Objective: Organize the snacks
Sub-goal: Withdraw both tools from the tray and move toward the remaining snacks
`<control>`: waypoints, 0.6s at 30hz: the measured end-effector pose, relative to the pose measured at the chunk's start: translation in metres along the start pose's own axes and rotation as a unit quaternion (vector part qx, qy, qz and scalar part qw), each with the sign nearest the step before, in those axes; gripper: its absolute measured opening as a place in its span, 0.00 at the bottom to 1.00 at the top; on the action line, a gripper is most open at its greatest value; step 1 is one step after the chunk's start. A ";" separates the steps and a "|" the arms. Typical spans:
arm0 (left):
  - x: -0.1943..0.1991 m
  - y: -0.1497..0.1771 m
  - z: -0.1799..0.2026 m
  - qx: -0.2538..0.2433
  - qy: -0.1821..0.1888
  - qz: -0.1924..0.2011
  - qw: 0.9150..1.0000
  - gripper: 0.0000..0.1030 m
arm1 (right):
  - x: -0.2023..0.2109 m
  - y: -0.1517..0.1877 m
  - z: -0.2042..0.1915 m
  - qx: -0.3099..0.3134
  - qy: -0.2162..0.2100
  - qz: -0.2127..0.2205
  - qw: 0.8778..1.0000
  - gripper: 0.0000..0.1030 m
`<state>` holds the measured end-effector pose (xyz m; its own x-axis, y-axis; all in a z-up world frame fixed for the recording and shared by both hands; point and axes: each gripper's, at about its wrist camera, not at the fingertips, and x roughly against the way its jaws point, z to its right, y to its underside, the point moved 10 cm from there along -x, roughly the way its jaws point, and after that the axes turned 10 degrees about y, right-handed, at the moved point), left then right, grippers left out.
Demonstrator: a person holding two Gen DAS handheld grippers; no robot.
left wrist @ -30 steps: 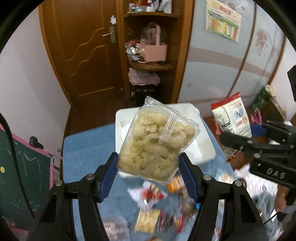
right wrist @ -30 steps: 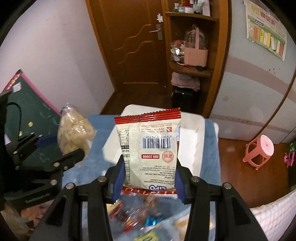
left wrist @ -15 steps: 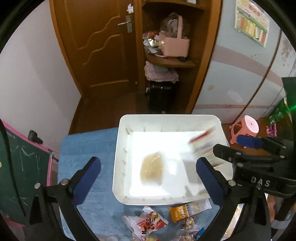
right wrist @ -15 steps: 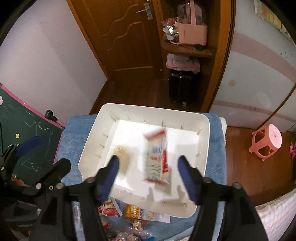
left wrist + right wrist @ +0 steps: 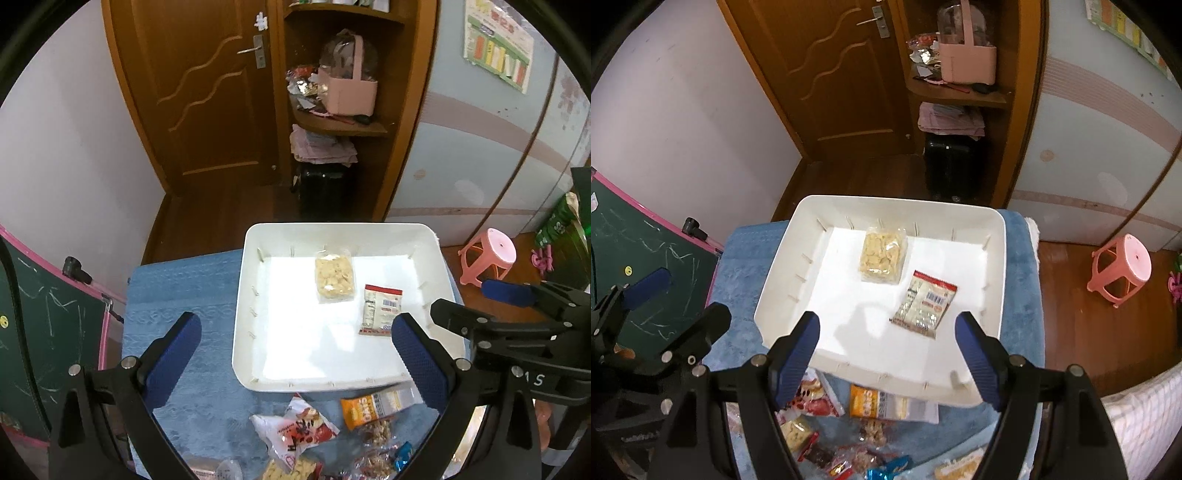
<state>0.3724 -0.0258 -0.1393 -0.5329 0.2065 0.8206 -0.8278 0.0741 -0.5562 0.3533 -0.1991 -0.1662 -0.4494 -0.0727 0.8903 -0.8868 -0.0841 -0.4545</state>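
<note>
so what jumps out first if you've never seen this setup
A white tray on the blue cloth holds two snacks: a clear bag of yellow crackers toward the back and a red-edged packet to its right. Loose snack packets crowd the cloth in front, under both empty hand-held grippers.

Left gripper [image 5: 293, 349] with its blue-padded jaws spread wide and nothing between the pads, poised above a white tray [image 5: 242, 314] on a blue cloth [image 5: 177, 295]. Ahead of the jaws, inside the tray, lie a clear bag of pale biscuits [image 5: 334, 277] and, just beside the right pad, a red-edged white packet [image 5: 380, 309]; the two lie close together, and whether they touch cannot be told. Below the tray's near rim, between the jaws, loose snack packets [image 5: 332, 428] lie on the cloth, while the right gripper [image 5: 517, 306] enters beyond the right jaw.
</note>
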 end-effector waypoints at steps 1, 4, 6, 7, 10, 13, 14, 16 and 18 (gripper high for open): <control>0.007 0.002 0.002 -0.004 0.003 0.002 1.000 0.99 | 0.005 0.003 -0.001 -0.001 0.001 0.002 1.000 0.74; 0.025 0.009 0.004 -0.012 0.008 0.008 1.000 0.99 | 0.021 0.011 -0.003 -0.005 0.006 0.010 1.000 0.74; 0.038 0.014 0.005 -0.016 0.012 0.013 1.000 0.99 | 0.033 0.016 -0.006 -0.007 0.008 0.018 1.000 0.74; 0.045 0.016 0.005 -0.017 0.013 0.015 1.000 0.99 | 0.041 0.020 -0.008 -0.010 0.009 0.026 1.000 0.74; 0.069 0.025 0.005 -0.026 0.019 0.025 0.999 0.99 | 0.064 0.029 -0.014 -0.017 0.011 0.050 0.999 0.74; 0.093 0.034 0.002 -0.034 0.020 0.038 0.999 0.99 | 0.088 0.036 -0.020 -0.018 0.019 0.074 0.997 0.74; 0.100 0.036 0.001 -0.035 0.021 0.041 0.998 0.99 | 0.096 0.040 -0.023 -0.019 0.024 0.079 0.996 0.74; 0.117 0.044 -0.004 -0.036 0.026 0.049 0.998 0.99 | 0.109 0.047 -0.029 -0.023 0.026 0.086 0.996 0.74; 0.130 0.052 -0.009 -0.036 0.029 0.056 0.997 0.99 | 0.123 0.052 -0.033 -0.032 0.023 0.101 0.994 0.74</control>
<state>0.2619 0.0140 -0.0631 -0.6081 0.2724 0.7456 -0.7480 0.1179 -0.6531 0.2480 -0.1794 -0.0799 -0.6222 -0.0370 0.7820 -0.7823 -0.0091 -0.6228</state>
